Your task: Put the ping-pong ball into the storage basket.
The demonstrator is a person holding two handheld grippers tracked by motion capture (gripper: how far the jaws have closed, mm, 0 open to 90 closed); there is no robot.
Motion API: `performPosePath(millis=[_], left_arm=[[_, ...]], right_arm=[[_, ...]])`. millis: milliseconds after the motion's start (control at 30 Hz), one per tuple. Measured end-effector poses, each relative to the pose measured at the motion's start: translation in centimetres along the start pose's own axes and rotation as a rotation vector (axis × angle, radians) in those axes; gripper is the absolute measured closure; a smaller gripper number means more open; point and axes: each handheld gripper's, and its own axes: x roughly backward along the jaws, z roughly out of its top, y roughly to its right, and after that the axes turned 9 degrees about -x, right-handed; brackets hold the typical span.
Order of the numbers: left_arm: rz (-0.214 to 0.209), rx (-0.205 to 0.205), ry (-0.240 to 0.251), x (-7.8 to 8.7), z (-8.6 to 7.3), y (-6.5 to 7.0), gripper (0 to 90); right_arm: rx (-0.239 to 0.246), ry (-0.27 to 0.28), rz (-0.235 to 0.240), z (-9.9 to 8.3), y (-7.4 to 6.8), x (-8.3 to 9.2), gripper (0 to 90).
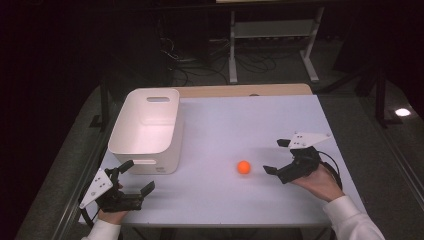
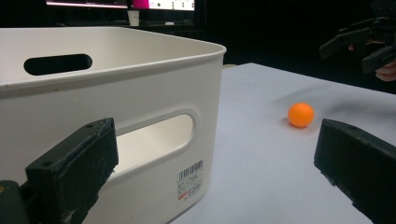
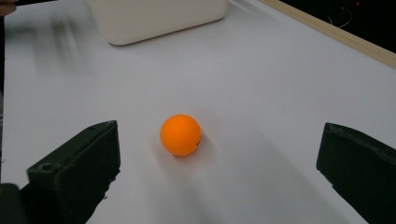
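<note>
1. The worktop (image 1: 225, 125) was a pale, bare rectangle, lit against a dark room with cables and a metal frame behind it.
2. A white plastic bin (image 1: 145, 131) stood on the left part of the worktop, open at the top and apparently empty, with slot handles in its end walls and a barcode sticker (image 2: 191, 179) low on the near corner.
3. The left tool (image 1: 136, 176) sat at the near left corner just in front of the bin, held in the person's left hand, its jaws spread wide with nothing between them.
4. The right tool (image 1: 279, 156) hovered low at the right side of the worktop, cradled in the right hand (image 1: 320, 182) (a white sleeve showed at the wrist), jaws also wide apart and empty, aimed at the ball.
5. The ball (image 1: 243, 167) was small, orange and smooth, resting on the open worktop to the right of the bin and just ahead of the right tool, centred between its jaws in the right gripper view (image 3: 180, 134).
6. It looked like a hollow, very light, rigid ball, likely to roll or squirt away at a touch; the jaws would best close across its widest middle, squarely and gently.
</note>
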Motion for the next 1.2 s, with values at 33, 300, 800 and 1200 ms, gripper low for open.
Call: performPosePath(millis=[33,300,800,1200], left_arm=[[0.0,0.0,0.0,0.0,0.0,0.0,0.0],[0.001,0.0,-0.003,0.1,0.1,0.0,0.0],[0.003,-0.013,-0.006,0.2,0.1,0.0,0.0],[0.007,-0.018,-0.006,0.3,0.1,-0.1,0.0]], right_arm=[[0.0,0.0,0.0,0.0,0.0,0.0,0.0],[0.019,-0.026,0.013,0.7,-0.3,-0.9,0.0],[0.039,-0.088,0.033,1.3,-0.7,-2.5,0.0],[0.037,-0.114,0.042,1.4,-0.9,-3.4,0.0]])
